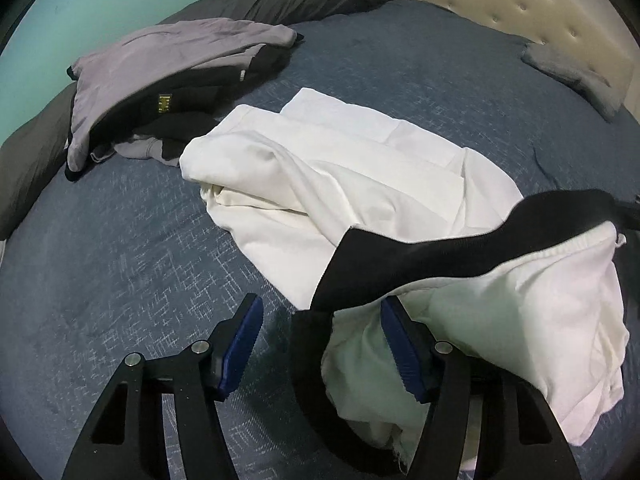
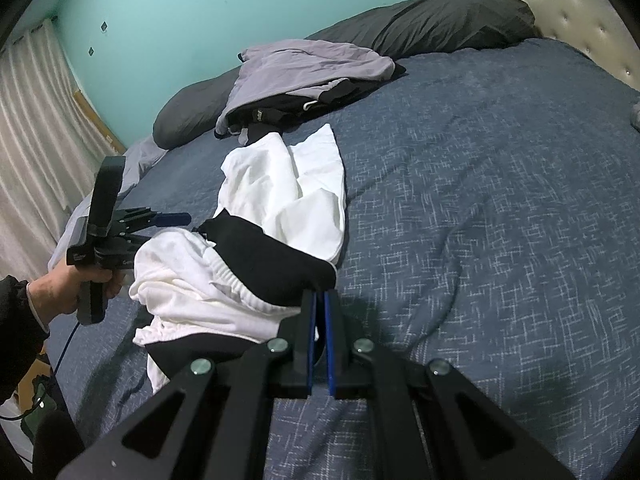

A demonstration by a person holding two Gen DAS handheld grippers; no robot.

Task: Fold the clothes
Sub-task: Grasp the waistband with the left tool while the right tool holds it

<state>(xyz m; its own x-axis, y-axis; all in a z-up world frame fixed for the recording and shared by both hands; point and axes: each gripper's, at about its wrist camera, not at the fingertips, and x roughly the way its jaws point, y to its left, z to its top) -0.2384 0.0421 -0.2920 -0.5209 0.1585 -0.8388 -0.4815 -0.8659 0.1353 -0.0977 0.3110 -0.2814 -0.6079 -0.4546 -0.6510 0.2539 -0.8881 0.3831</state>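
Note:
White trousers (image 1: 360, 168) with a black waistband (image 1: 460, 244) lie on the blue bedspread (image 1: 120, 260); they also show in the right wrist view (image 2: 280, 192). My left gripper (image 1: 320, 312) is open, with the black waistband lying between its jaws and white cloth draped over the right finger. It shows in the right wrist view (image 2: 168, 220), held by a hand. My right gripper (image 2: 320, 300) is shut on the black waistband (image 2: 272, 264) and holds that end lifted.
A pile of grey and black clothes (image 1: 160, 80) lies at the far left of the bed, against dark grey pillows (image 2: 440, 20). A tufted cream headboard (image 1: 520, 0) stands at the far right. A curtain (image 2: 32, 140) hangs at the left.

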